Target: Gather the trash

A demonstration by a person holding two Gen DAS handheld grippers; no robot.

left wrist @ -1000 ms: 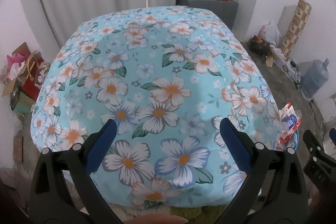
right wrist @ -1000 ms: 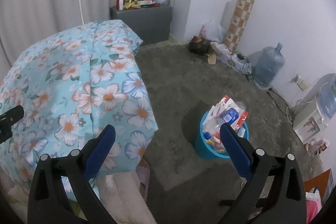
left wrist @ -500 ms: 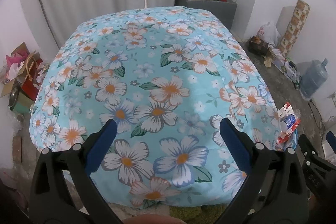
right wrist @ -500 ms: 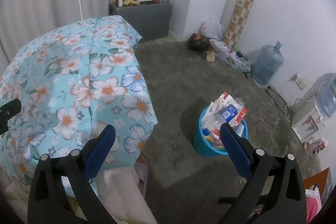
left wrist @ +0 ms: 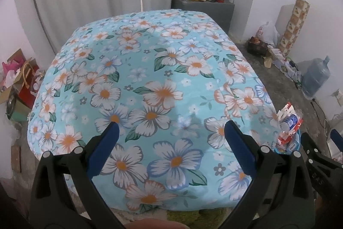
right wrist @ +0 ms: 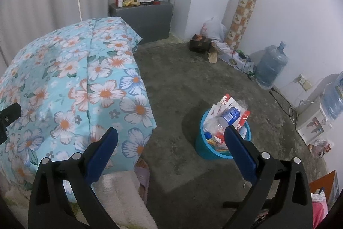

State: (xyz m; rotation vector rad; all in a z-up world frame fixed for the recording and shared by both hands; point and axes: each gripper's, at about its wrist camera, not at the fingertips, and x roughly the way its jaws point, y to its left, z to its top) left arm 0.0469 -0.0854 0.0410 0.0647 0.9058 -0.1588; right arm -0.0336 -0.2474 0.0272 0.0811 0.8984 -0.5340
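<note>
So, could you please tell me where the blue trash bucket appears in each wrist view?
Left wrist: the blue trash bucket sits at the right edge, mostly hidden behind the floral bedspread.
Right wrist: the bucket stands on the floor, lower centre-right, heaped with wrappers.
Shared landmark: the water jug against the wall.

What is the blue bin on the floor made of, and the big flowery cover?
The blue bin looks like smooth plastic: even colour, a thin round rim and a slight sheen. The flowery cover looks like soft printed cloth, probably cotton or a blend: it is matte, drapes over the edges and shows a seam and small creases.
</note>
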